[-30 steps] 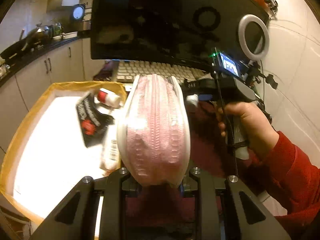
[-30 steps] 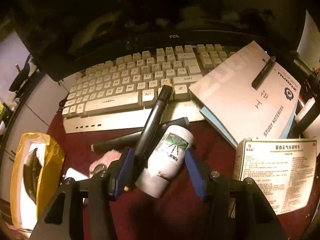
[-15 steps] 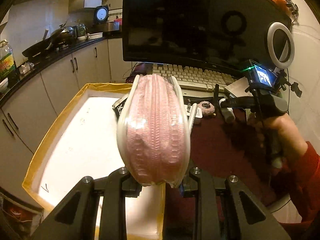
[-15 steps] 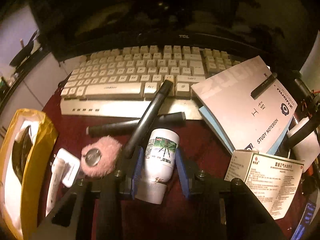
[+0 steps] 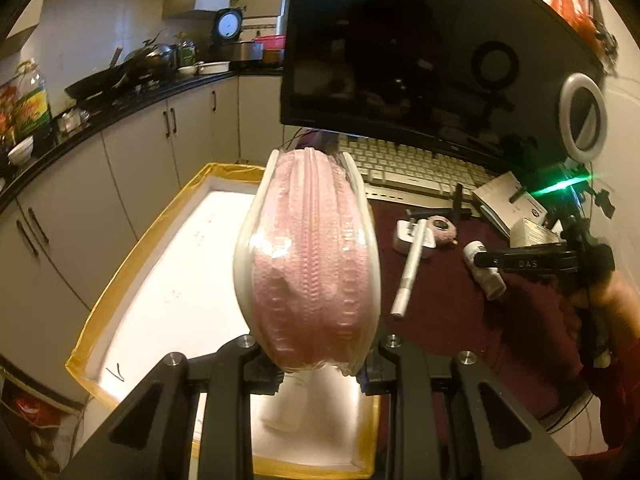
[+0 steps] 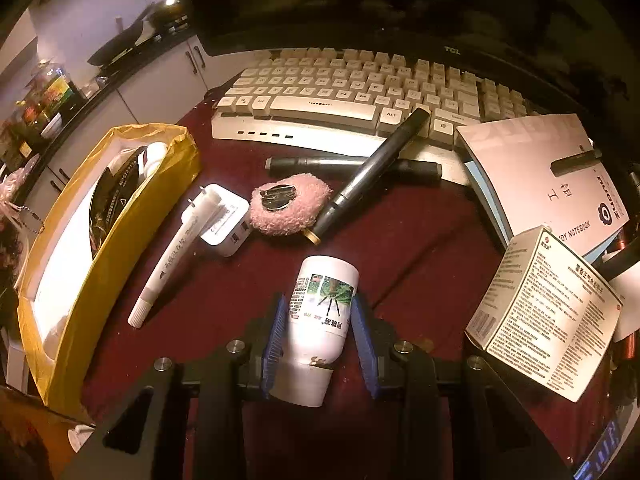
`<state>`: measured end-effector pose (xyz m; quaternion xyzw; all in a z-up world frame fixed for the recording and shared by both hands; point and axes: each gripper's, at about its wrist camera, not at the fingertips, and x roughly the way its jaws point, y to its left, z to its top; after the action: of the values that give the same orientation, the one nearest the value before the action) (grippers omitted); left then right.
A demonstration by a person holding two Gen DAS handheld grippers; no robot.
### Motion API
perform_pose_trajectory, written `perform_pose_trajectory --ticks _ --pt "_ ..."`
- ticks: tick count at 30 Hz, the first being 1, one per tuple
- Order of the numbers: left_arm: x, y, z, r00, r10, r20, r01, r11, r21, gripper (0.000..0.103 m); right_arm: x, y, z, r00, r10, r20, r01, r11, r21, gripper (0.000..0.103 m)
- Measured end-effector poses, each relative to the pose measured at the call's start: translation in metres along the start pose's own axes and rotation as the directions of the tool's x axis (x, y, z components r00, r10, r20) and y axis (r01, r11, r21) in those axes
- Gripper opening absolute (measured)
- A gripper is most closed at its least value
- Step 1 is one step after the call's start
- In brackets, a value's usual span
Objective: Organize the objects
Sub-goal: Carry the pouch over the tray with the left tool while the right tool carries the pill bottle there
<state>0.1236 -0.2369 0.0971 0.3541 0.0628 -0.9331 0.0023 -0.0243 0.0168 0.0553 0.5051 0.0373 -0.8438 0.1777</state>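
My left gripper (image 5: 320, 376) is shut on a pink zippered pouch (image 5: 308, 260) and holds it upright above the near end of a white box with yellow-taped rim (image 5: 120, 264). My right gripper (image 6: 320, 332) is shut on a white labelled bottle (image 6: 320, 312), held just above the dark red table; it also shows in the left wrist view (image 5: 484, 270). On the table lie a white pen (image 6: 168, 256), a white charger plug (image 6: 226, 220), a pink fluffy item (image 6: 290, 204) and black markers (image 6: 372, 168).
A white keyboard (image 6: 360, 100) and a dark monitor (image 5: 420, 60) stand at the back. A study notebook (image 6: 540, 172) and a printed carton (image 6: 544, 316) lie at the right. The box (image 6: 68, 280) holds a black packet and a white tube. Kitchen cabinets lie left.
My left gripper has pulled back and risen with the pouch, over the box's near end. My right gripper has closed on the bottle and drawn it back from the markers.
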Motion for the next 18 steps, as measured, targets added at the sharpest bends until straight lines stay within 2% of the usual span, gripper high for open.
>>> perform_pose_trajectory --ticks 5,8,13,18 --pt "-0.004 0.019 0.0 1.0 0.029 0.006 -0.029 0.999 -0.029 0.025 0.006 0.003 0.003 1.0 -0.003 -0.016 0.003 1.0 0.0 0.041" --pt "-0.005 0.03 -0.001 0.999 0.044 0.004 -0.044 0.998 -0.046 0.025 0.01 0.007 0.004 0.999 -0.04 -0.007 0.04 0.999 -0.014 0.041" --pt "0.0 0.042 -0.002 0.998 0.066 -0.004 -0.066 0.996 -0.065 0.025 0.006 0.005 0.001 0.999 -0.037 0.025 0.037 0.999 0.015 0.04" --pt "0.01 0.051 -0.006 0.995 0.094 -0.029 -0.096 0.992 -0.082 0.025 -0.016 0.016 0.005 0.996 -0.004 0.088 0.004 1.0 0.003 0.039"
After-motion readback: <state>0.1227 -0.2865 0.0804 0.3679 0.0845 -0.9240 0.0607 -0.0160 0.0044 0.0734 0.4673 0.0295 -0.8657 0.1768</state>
